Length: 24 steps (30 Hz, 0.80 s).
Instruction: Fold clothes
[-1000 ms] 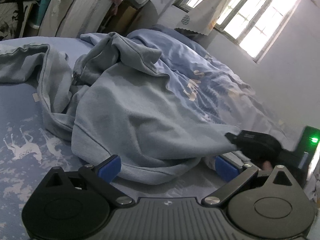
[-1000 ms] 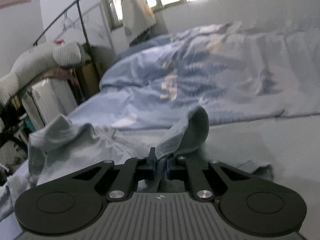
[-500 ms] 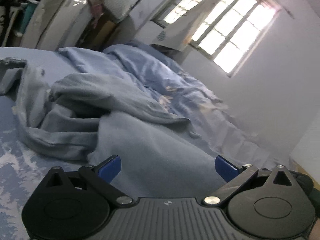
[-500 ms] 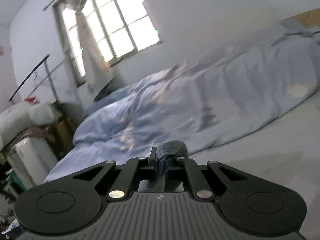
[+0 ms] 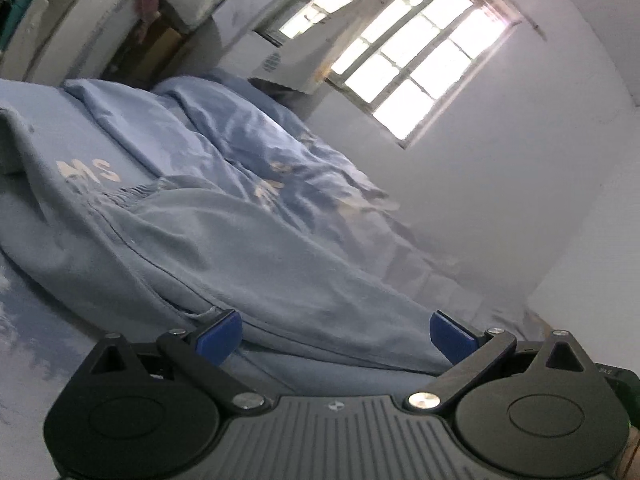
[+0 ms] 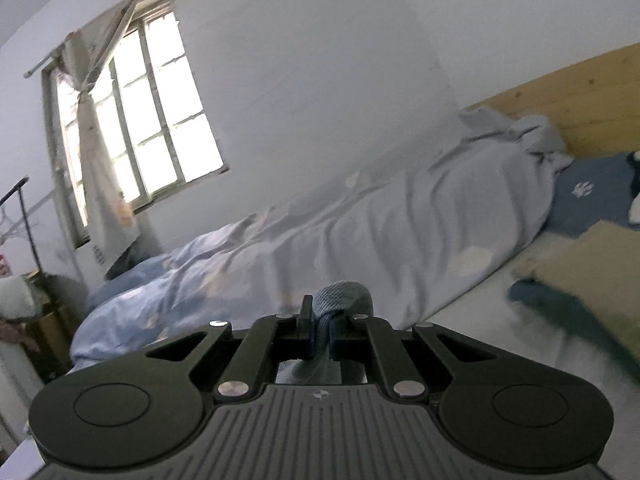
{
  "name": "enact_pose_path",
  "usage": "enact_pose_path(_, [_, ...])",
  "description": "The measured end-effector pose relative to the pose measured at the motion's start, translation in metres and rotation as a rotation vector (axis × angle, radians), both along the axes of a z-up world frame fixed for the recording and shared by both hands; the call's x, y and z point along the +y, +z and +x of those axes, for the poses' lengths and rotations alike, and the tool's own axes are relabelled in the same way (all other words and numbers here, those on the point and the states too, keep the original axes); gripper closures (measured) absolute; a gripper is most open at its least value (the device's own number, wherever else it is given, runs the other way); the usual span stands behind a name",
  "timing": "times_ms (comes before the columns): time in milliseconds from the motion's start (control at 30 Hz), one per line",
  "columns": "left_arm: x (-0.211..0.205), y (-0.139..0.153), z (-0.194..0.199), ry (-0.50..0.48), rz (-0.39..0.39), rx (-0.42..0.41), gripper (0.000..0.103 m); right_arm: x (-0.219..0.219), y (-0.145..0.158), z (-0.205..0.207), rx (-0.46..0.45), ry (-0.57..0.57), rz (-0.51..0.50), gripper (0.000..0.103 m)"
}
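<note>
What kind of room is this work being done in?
Most likely a bedroom in a home. A rumpled blue duvet lies along the wall, a wooden headboard stands at one end, and a barred window with a tied-back curtain lets daylight in. A blue garment is spread across the mattress.

A light blue sweatshirt (image 5: 256,256) with pale lettering lies spread, rumpled, across the bed.

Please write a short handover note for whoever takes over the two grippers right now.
Right gripper: shut on a ribbed edge of the light blue sweatshirt.
Left gripper: open, empty, its blue pads either side of the sweatshirt's near hem.
The sweatshirt lies rumpled on the bed sheet, beside the blue duvet.
Done: one edge gripped. No fold shows.
Left: grip the hem with the left gripper, spread the sweatshirt flat, fold it.
</note>
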<state>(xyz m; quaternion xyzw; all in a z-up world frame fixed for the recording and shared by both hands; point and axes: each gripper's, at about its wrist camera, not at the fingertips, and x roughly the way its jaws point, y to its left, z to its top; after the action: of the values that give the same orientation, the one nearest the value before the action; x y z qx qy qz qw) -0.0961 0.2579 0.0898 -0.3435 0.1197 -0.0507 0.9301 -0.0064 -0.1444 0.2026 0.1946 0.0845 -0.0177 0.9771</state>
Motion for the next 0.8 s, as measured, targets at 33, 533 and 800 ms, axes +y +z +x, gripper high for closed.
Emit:
enact_pose_path(33, [-0.004, 0.0, 0.0, -0.012, 0.006, -0.006, 0.0, -0.007, 0.002, -0.002, -0.004, -0.017, 0.008, 0.1])
enact_pose_path(533, [-0.016, -0.009, 0.01, 0.0, 0.018, 0.062, 0.0, -0.052, -0.079, -0.003, 0.356, -0.088, -0.003, 0.09])
enact_pose_path(800, [0.003, -0.009, 0.0, 0.117, 0.019, 0.072, 0.0, -0.036, -0.07, -0.041, 0.37, -0.106, -0.12, 0.062])
